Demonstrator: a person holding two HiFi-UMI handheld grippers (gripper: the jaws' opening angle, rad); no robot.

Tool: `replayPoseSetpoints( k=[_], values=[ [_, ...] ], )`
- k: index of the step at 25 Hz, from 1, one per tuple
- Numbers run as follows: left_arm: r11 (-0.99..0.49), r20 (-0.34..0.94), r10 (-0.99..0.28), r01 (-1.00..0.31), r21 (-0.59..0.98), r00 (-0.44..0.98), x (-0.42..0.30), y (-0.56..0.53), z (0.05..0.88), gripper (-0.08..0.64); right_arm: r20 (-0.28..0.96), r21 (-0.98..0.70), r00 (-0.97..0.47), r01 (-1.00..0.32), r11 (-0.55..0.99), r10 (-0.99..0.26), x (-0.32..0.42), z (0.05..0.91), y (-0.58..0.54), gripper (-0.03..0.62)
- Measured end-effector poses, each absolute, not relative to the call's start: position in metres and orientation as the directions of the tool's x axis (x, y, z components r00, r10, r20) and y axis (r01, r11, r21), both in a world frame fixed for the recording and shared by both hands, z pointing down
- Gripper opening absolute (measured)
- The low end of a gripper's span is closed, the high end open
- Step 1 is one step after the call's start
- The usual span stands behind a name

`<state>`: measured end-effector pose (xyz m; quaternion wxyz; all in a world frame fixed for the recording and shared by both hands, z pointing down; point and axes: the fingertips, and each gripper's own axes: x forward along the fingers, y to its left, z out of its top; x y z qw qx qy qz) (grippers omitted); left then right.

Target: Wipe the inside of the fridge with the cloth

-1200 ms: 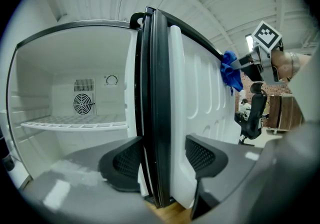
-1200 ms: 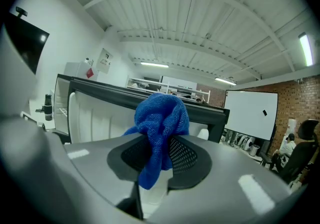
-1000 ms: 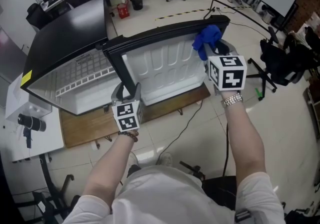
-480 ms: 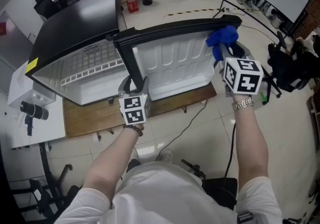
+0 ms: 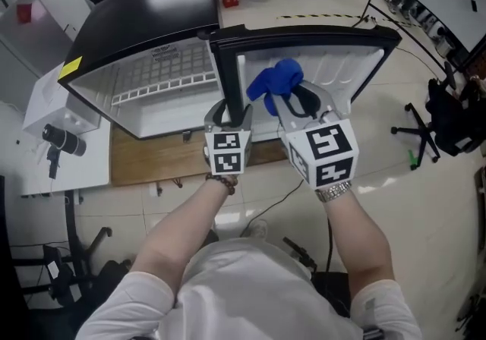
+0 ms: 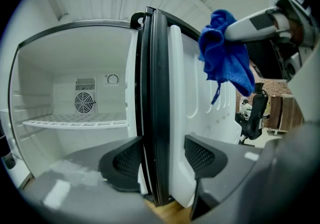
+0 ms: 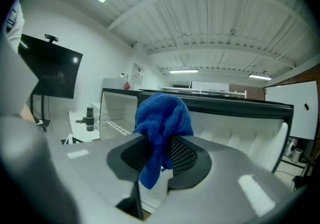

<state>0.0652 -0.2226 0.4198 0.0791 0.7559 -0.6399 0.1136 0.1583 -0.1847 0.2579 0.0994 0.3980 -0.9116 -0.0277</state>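
No word, brand or number can be read anywhere. The only signs are black-and-white square markers, blocky patterns and not letters, on the white cube (image 5: pixel 228 155) of the left gripper (image 5: pixel 230 112) and on the larger white cube (image 5: pixel 325 152) of the right gripper (image 5: pixel 292 99). A small yellow sticker (image 5: pixel 71 67) sits on the front corner of the black fridge top, its print too small to tell. A round dial symbol (image 6: pixel 112 79) marks the fridge's white back wall, with no legible figures
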Motion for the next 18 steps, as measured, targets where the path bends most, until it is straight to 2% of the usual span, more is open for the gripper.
replayPoseSetpoints(
  k=[7,18],
  values=[
    [-0.181,0.269,-0.949,-0.983,-0.029,0.167,0.066,-0.220,0.423,0.253,0.217,0.113,-0.701,-0.673,0.731,-0.679,0.106,0.295,-0.180,0.095],
    [-0.174,0.326,-0.933,-0.984,-0.043,0.151,0.065,-0.217,0.452,0.250,0.293,0.092,-0.678,-0.682,0.726,-0.674,0.100,0.346,-0.189,0.095]
  ],
)
